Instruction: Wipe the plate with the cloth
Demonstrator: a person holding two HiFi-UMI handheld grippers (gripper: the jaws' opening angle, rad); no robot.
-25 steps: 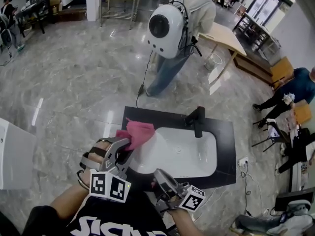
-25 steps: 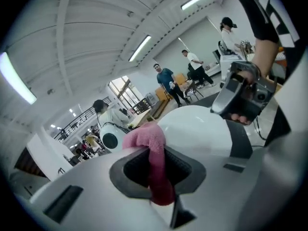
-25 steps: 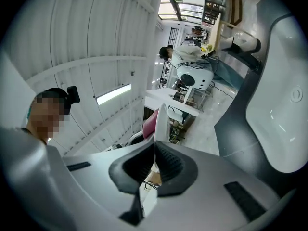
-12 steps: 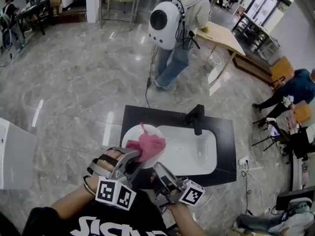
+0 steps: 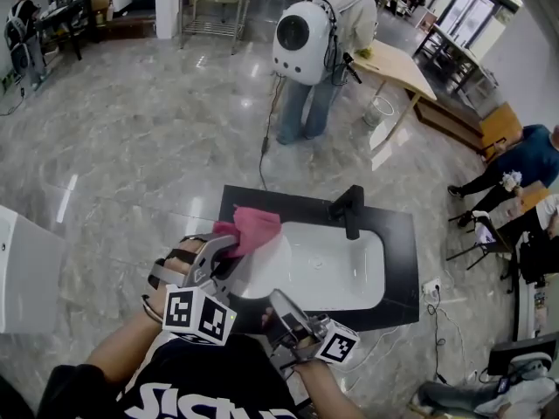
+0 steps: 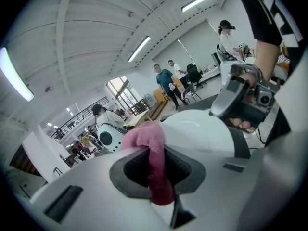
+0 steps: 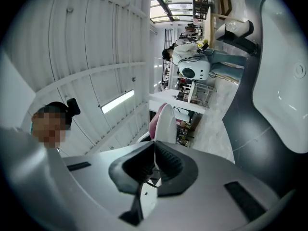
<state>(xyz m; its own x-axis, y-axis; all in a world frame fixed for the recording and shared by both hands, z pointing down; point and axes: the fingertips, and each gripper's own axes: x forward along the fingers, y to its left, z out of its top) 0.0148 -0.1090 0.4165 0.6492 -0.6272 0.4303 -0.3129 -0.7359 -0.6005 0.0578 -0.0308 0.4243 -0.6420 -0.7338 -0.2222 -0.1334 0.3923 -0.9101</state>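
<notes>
Step in hand: wiping. Left tongs (image 5: 229, 247) clamped on pink cloth (image 5: 250, 228); cloth at 11 o'clock rim of white plate (image 5: 262, 276), seemingly touching. Right tongs (image 5: 279, 304) pinched shut on plate's near edge, over sink (image 5: 341, 269). Next move likely: sweep cloth across plate face toward 5 o'clock, keep plate steady.

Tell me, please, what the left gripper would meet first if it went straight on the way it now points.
Probably the white plate: the left gripper, tongs shut on the pink cloth, points toward its face, though depth is unclear.
</notes>
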